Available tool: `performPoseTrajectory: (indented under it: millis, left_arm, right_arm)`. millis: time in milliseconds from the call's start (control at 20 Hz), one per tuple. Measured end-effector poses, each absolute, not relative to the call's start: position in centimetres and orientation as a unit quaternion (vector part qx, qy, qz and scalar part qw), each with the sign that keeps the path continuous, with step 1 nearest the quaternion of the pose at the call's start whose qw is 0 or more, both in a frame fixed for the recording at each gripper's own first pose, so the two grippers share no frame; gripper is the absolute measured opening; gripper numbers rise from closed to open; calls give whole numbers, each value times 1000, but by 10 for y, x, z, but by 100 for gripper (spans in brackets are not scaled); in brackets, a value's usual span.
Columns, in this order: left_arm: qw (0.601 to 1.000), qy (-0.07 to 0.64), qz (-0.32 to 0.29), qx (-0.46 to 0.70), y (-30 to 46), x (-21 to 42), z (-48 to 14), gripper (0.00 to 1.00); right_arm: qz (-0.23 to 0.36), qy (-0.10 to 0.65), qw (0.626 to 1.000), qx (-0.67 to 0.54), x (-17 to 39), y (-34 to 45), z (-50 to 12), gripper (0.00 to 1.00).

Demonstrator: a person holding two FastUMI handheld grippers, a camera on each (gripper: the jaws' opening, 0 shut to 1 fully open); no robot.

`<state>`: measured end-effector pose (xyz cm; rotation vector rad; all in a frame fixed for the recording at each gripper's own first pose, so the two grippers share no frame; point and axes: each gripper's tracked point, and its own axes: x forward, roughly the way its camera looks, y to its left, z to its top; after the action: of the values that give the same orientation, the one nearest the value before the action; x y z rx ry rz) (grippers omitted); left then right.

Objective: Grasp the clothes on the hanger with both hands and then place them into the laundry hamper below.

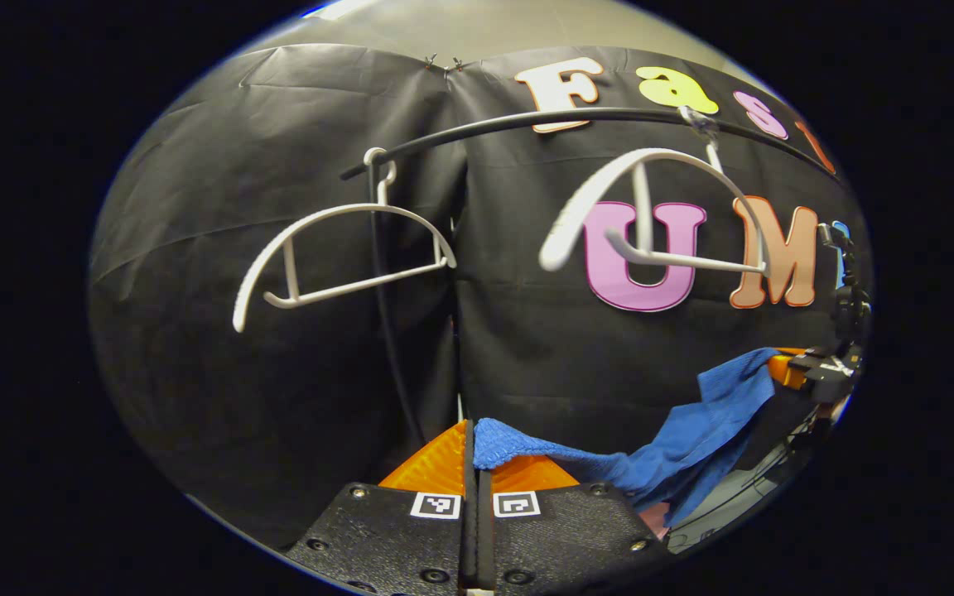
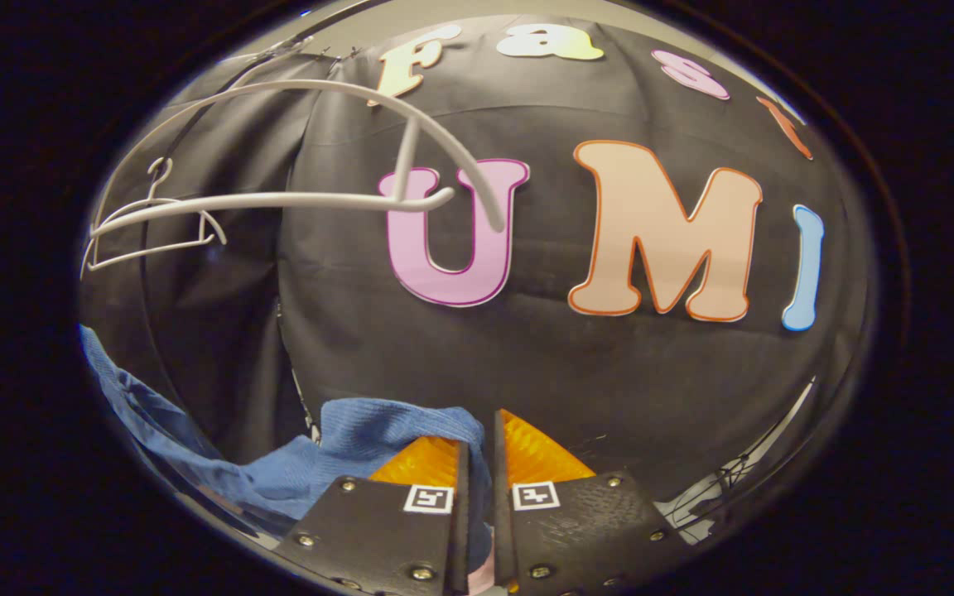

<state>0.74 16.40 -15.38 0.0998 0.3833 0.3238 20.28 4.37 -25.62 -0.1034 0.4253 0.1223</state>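
A blue cloth garment [image 1: 676, 451] hangs stretched between my two grippers, off the hangers. My left gripper [image 1: 477, 463] is shut on one end of it, the fabric bunched over its tips. At the far right of the left gripper view, the right gripper [image 1: 808, 368] holds the other end. In the right gripper view, my right gripper [image 2: 477, 455] is shut on the blue garment [image 2: 295, 468], which trails down to the left. Two bare white hangers [image 1: 344, 257] [image 1: 659, 215] hang from a dark rail [image 1: 527, 122] above. The hamper is out of sight.
The black cloth wall stands close behind the hangers. The nearer white hanger [image 2: 320, 165] sits above and left of my right gripper; the second hanger [image 2: 150, 228] is farther left. A dark upright pole [image 1: 382, 314] runs down from the rail.
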Motion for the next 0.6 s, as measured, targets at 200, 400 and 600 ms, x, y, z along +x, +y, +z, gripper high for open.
performPoseTrajectory:
  millis: [200, 400, 600]
  left_arm:
    - [971, 201, 115, 53, 122, 15, -169, 0]
    - [976, 202, 69, 39, 78, 30, -176, 0]
    - [981, 193, 16, 26, 32, 53, -170, 0]
  right_arm:
    - [82, 222, 970, -56, 181, 60, -265, 12]
    - [93, 223, 969, -49, 166, 69, -262, 12]
    - [93, 211, 972, -46, 162, 69, -245, 12]
